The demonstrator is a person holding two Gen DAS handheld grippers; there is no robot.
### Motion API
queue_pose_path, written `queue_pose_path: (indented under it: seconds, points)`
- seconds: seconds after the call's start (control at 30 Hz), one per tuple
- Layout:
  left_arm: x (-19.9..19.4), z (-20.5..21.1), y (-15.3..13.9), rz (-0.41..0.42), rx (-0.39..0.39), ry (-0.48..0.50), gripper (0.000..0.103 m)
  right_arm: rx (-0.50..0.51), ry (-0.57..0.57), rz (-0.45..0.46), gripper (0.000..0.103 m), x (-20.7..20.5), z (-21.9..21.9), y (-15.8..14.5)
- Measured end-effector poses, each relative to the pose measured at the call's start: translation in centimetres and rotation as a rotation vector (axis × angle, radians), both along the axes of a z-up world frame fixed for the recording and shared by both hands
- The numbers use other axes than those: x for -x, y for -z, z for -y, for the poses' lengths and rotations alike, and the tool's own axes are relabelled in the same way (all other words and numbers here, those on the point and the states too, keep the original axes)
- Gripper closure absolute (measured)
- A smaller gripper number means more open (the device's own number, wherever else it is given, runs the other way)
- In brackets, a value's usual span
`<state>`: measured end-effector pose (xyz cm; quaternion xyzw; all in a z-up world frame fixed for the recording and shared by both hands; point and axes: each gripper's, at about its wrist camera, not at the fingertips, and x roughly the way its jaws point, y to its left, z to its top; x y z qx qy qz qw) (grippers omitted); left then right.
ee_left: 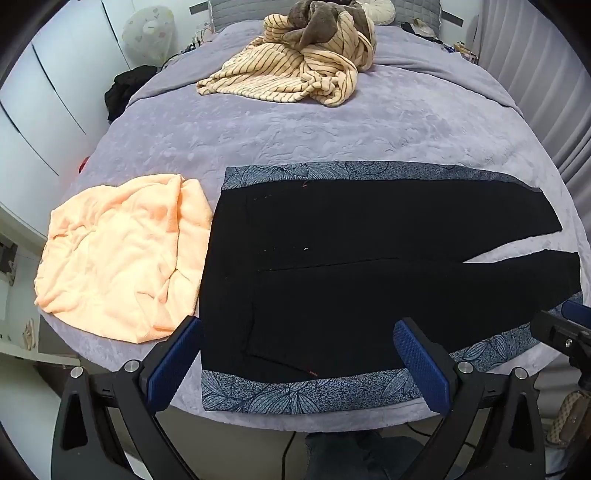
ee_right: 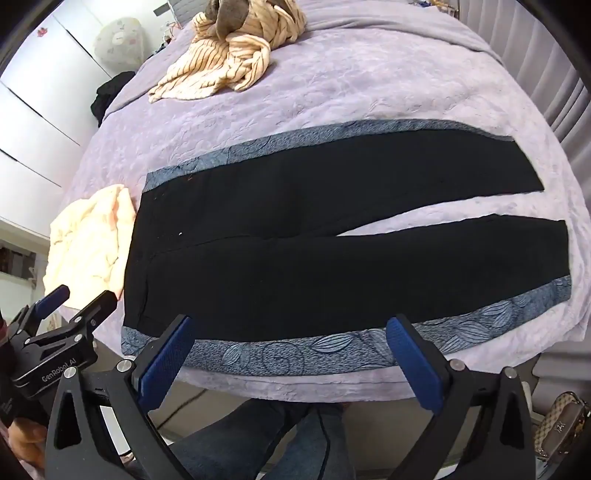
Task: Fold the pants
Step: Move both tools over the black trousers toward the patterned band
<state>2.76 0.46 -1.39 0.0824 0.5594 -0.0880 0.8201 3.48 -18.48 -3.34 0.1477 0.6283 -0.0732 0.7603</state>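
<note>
Black pants [ee_left: 351, 266] with blue floral side stripes lie flat on the lavender bedspread [ee_left: 295, 129]. The waist is at the left and the two legs run to the right, slightly parted. My left gripper [ee_left: 297, 332] hovers open over the waist end near the bed's front edge, with nothing between its blue pads. Further right, my right gripper [ee_right: 290, 325] is open above the near floral stripe [ee_right: 332, 347] of the pants [ee_right: 332, 258], not touching it. The left gripper [ee_right: 86, 293] also shows at the left of the right wrist view, and the right gripper [ee_left: 565, 317] at the right edge of the left wrist view.
A peach towel [ee_left: 122, 258] lies crumpled just left of the waist. A striped cream garment [ee_left: 291, 70] and a brown plush toy [ee_left: 317, 18] sit at the far end. White wardrobes [ee_left: 37, 110] stand to the left. The person's legs [ee_right: 258, 435] are below the bed edge, with a bag [ee_right: 565, 424] to the right.
</note>
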Motion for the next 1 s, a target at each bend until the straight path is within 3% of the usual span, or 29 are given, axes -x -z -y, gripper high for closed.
queue_pose_path:
  seconds: [0.27,1.0]
  points:
    - [-0.6,-0.3,0.6,-0.042,0.012,-0.038,0.0,0.012,0.017,-0.034,0.0,4.2,1.6,-0.2]
    - [-0.9,-0.8,0.9,-0.052,0.017,-0.047,0.0,0.053,0.016,-0.067,0.0,3.9,1.8,0.2]
